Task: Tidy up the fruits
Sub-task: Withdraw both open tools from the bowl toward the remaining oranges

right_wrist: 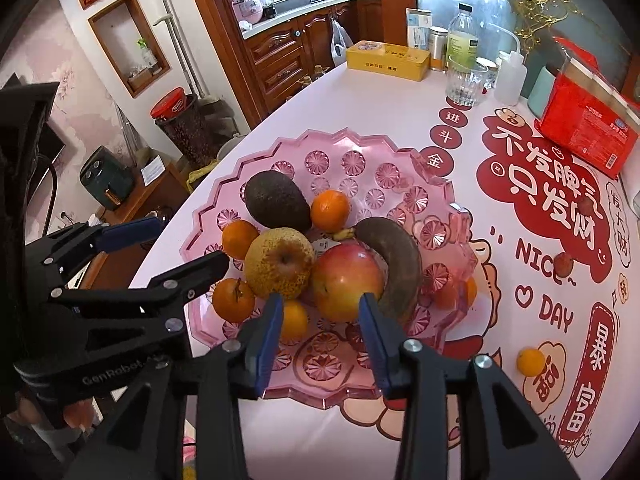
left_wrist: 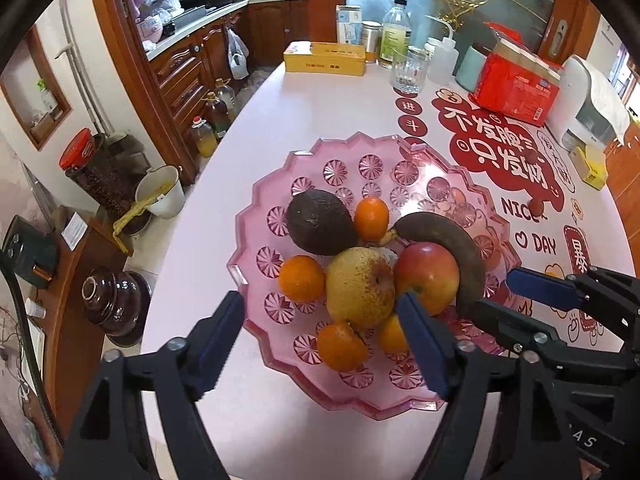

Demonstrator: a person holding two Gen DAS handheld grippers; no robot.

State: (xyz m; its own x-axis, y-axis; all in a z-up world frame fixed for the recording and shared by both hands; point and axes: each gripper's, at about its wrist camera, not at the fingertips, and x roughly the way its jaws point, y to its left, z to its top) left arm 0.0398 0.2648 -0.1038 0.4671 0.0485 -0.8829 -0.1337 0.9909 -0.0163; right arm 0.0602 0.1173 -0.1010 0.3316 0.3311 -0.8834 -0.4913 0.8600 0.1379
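A pink glass fruit plate (left_wrist: 280, 160) (right_wrist: 224, 200) on the table holds an avocado (left_wrist: 320, 222) (right_wrist: 276, 200), a yellow pear (left_wrist: 360, 286) (right_wrist: 280, 262), a red apple (left_wrist: 428, 276) (right_wrist: 346, 276), a brown banana (left_wrist: 452, 248) (right_wrist: 396, 264) and several tangerines (left_wrist: 302, 278) (right_wrist: 330, 210). My left gripper (left_wrist: 324, 332) (right_wrist: 180, 246) is open and empty above the plate's near left side. My right gripper (right_wrist: 320, 332) (left_wrist: 496, 292) is open and empty over the plate's near edge, in front of the apple. A loose tangerine (right_wrist: 530, 362) and a lychee (right_wrist: 565, 264) (left_wrist: 536, 206) lie on the table to the right.
At the table's far end stand a yellow tin (left_wrist: 324, 58), a bottle (left_wrist: 396, 32), a drinking glass (left_wrist: 410, 70) (right_wrist: 466, 80) and a red box (left_wrist: 516, 84) (right_wrist: 588, 128). A white appliance (left_wrist: 588, 104) is far right. The table's left edge drops to the floor with jars (left_wrist: 116, 300).
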